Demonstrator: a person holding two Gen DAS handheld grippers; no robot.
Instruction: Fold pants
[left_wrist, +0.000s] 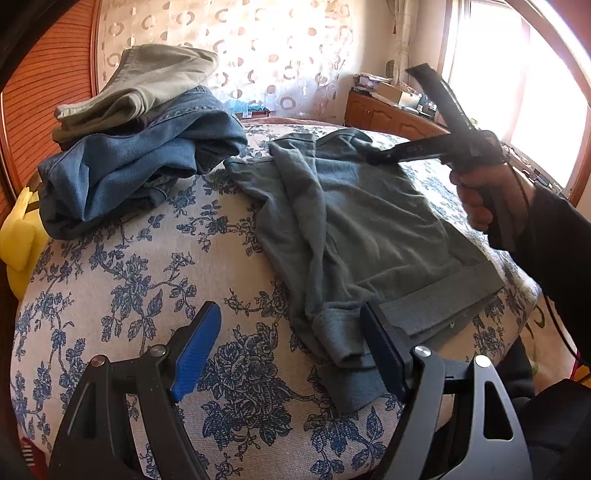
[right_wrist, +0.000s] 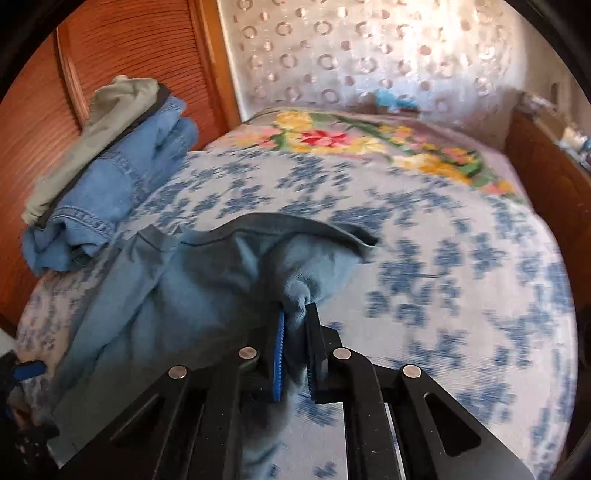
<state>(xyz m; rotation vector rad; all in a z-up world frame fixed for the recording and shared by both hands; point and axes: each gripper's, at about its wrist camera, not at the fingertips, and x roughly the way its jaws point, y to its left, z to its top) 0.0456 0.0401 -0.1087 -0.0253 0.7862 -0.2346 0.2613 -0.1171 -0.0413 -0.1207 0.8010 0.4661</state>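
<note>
Grey-green sweatpants (left_wrist: 362, 221) lie partly folded on the floral bedspread (left_wrist: 140, 280). My left gripper (left_wrist: 291, 325) is open just above the near cuff end, with its blue pads (left_wrist: 195, 354) apart and nothing between them. My right gripper (right_wrist: 295, 325) is shut on a fold of the pants (right_wrist: 192, 288) near the waistband end and lifts it slightly; it also shows in the left wrist view (left_wrist: 380, 157) at the far edge of the pants.
A pile of folded clothes, blue jeans (left_wrist: 133, 166) under khaki pants (left_wrist: 147, 85), sits at the bed's far left by a wooden panel. A yellow object (left_wrist: 18, 236) lies at the left edge. A wooden cabinet (left_wrist: 388, 114) and window stand at the right.
</note>
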